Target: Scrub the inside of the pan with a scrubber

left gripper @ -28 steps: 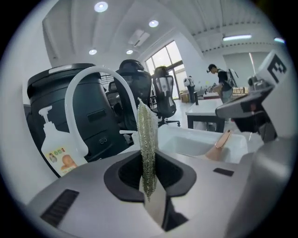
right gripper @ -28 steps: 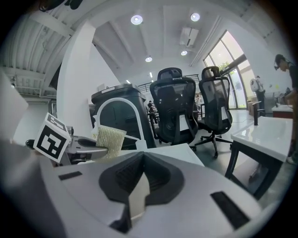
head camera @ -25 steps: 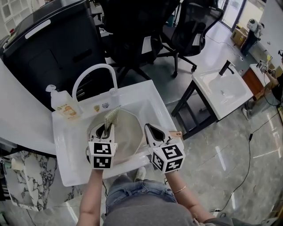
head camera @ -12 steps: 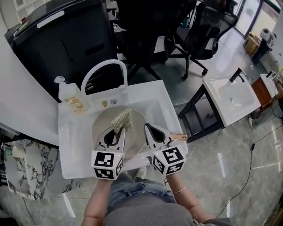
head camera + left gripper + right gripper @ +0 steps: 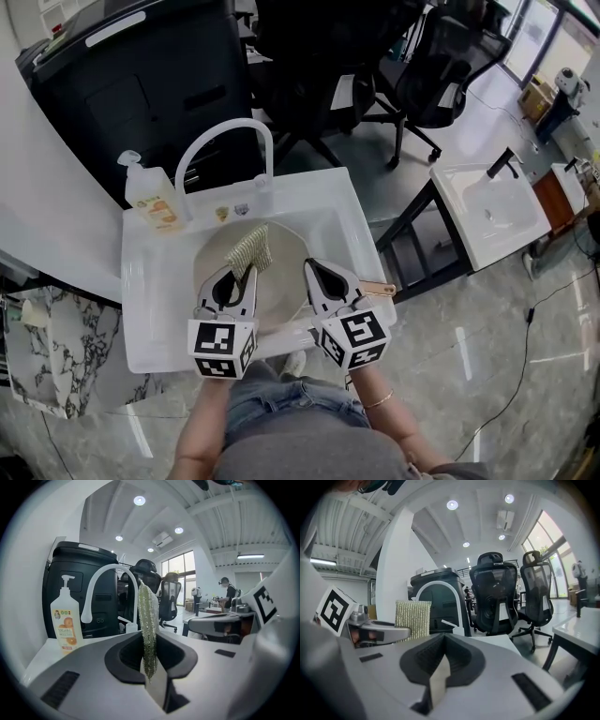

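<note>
Pinching the scrubber (image 5: 251, 249) edge-on, the left gripper (image 5: 244, 277) holds it over the pan (image 5: 281, 279) in the sink (image 5: 150, 314). The right gripper (image 5: 313, 272), just right of it, has its jaws pressed together on nothing. With the pan unsteadied, hard strokes could skid it.

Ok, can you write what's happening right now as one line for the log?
left gripper: shut on scrubber | scrubber: over pan | pan: in sink | right gripper: shut, empty, at pan's right edge

Coarse woven scrubber (image 5: 251, 249), glossy white sink (image 5: 150, 319)
</note>
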The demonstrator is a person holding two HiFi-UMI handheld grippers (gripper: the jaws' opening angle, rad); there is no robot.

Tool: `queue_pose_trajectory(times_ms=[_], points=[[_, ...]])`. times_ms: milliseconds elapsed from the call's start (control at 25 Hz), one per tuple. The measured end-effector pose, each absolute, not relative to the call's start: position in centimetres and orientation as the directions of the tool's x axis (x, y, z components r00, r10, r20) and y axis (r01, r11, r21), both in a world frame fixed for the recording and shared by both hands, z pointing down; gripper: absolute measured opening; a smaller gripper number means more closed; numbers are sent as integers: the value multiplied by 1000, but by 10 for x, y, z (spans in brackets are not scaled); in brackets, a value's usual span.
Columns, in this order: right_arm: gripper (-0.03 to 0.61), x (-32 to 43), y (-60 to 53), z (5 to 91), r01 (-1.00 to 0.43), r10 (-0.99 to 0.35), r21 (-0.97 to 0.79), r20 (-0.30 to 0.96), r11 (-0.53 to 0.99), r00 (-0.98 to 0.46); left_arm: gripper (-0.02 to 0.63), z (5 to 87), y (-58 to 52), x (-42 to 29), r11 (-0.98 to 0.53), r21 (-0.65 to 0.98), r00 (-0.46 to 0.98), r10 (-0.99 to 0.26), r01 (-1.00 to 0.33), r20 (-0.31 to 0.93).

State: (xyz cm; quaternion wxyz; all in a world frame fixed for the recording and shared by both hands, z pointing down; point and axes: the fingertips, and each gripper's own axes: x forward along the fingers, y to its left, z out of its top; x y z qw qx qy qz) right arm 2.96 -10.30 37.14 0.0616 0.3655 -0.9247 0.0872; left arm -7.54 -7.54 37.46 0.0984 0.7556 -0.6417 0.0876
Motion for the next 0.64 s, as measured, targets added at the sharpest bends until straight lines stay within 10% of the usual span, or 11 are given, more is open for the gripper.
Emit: queue_pose_trajectory(times_ms=[640], points=[[9,48,-96,368,-718,-702,-104,155,688,-695,67,365,-65,-74,-148,15,148,-966,-989,214]])
